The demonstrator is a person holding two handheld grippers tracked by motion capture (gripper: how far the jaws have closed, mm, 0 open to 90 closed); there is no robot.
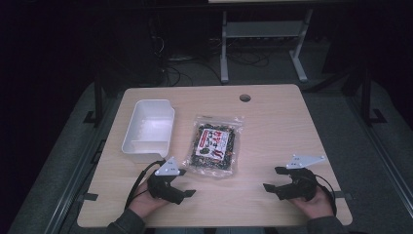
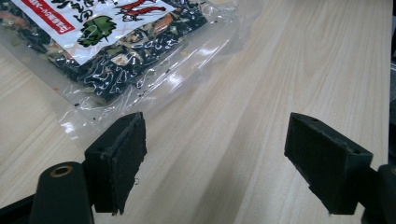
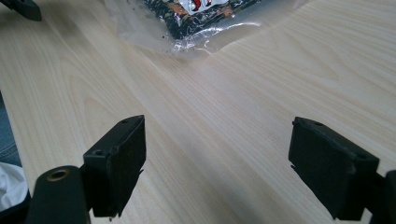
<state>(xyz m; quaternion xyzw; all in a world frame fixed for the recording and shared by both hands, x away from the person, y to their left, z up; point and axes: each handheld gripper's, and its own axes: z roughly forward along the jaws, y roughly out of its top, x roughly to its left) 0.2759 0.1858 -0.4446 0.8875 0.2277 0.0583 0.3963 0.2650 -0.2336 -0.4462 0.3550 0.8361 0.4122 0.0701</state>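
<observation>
A clear plastic packet of dark dried food with a white and red label [image 1: 214,145] lies flat in the middle of the wooden table [image 1: 272,126]. To its left stands a white plastic tub [image 1: 148,129], nothing visible inside it. My left gripper [image 1: 186,182] rests near the table's front edge, just below the packet's near left corner, open and holding nothing. In the left gripper view the packet [image 2: 107,42] lies just beyond the wide-apart jaws of that gripper [image 2: 219,158]. My right gripper [image 1: 272,179] sits at the front right, open, with bare table between its jaws [image 3: 219,163]; the packet's edge [image 3: 196,18] is farther off.
A round cable hole [image 1: 245,98] sits near the table's far edge. Beyond the table stand a grey desk frame [image 1: 263,44] and cables on the dark floor. The tip of the other gripper [image 3: 21,7] shows at the top left of the right gripper view.
</observation>
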